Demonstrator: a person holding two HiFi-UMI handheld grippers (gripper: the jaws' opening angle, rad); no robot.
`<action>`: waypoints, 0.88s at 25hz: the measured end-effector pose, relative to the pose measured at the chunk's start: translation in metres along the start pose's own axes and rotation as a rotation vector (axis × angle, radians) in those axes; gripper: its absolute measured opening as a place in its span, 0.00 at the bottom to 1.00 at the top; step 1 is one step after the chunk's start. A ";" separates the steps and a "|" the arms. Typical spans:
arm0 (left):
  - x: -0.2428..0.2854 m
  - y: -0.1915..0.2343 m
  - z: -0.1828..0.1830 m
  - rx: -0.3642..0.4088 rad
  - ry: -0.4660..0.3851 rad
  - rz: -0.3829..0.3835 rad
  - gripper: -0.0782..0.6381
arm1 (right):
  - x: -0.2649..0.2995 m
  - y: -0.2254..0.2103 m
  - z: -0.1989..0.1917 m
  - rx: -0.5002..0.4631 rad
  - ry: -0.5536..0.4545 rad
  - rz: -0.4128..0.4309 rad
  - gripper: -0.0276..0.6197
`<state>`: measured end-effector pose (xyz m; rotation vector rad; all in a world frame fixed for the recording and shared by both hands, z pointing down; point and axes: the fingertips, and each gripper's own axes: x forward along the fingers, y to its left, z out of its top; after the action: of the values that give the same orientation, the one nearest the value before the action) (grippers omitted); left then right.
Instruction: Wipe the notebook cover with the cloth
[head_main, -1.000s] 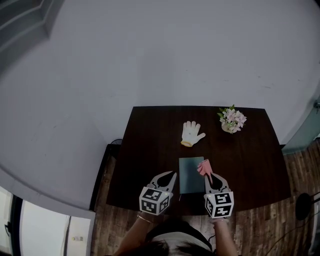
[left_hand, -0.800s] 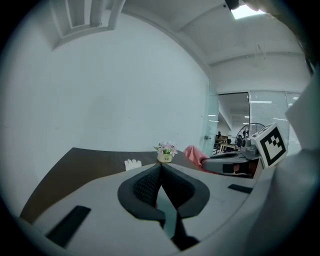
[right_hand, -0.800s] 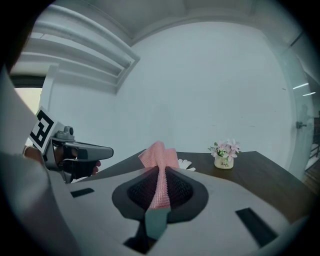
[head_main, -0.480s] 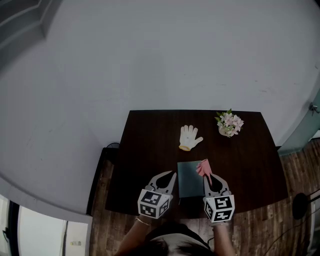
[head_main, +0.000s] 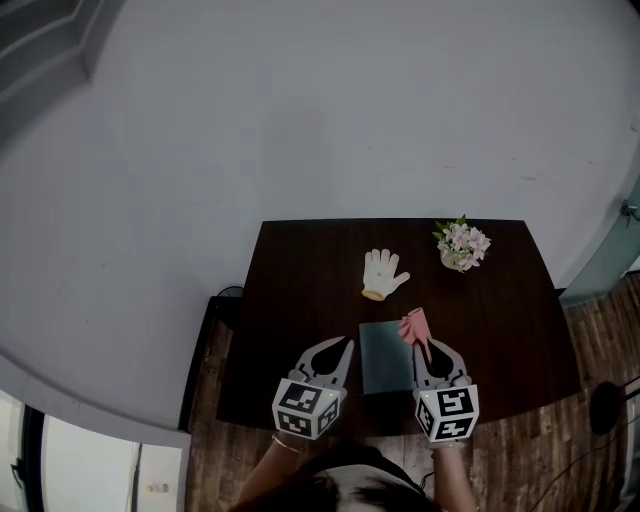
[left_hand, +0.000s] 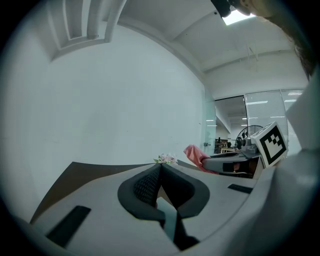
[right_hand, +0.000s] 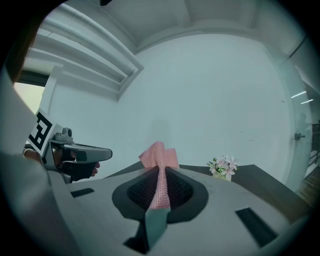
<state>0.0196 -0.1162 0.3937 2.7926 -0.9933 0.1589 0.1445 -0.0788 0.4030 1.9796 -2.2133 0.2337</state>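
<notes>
Pink cloth (right_hand: 159, 167) is pinched between the jaws of the right gripper (head_main: 427, 350), which are closed tight on it; its loose end stands up above the jaw tips. In the head view that gripper is at the right edge of the notebook (head_main: 384, 358), with the cloth by the notebook's far right corner. Whether the cloth touches the cover I cannot tell.

The notebook lies flat near the desk's (head_main: 300, 285) front edge, about midway along it. The left gripper (head_main: 343, 348) sits just off the notebook's left edge, its jaws together with nothing between them.

The step in hand looks like bringing the cloth to the cover, with wiping not clearly under way. The next move probably calls for tipping the right gripper down so the cloth lies flat on the cover, then drawing it across. The left gripper could press the notebook's left edge to stop it sliding.

By count:
- one notebook
- one cloth
- one white glove (head_main: 383, 272), toward the desk's far edge
- one small pot of flowers (head_main: 461, 243), at the far right corner
- two grippers
</notes>
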 end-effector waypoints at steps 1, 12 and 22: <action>-0.001 0.000 0.001 0.000 -0.001 0.001 0.13 | -0.001 0.001 0.002 -0.003 -0.004 -0.001 0.10; -0.005 0.000 0.008 -0.004 -0.022 -0.002 0.13 | -0.008 0.005 0.010 -0.032 -0.017 -0.013 0.10; -0.005 -0.006 0.006 -0.003 -0.021 -0.016 0.13 | -0.014 0.004 0.010 -0.036 -0.019 -0.026 0.10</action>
<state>0.0194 -0.1094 0.3864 2.8046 -0.9742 0.1258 0.1419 -0.0670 0.3899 1.9988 -2.1861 0.1713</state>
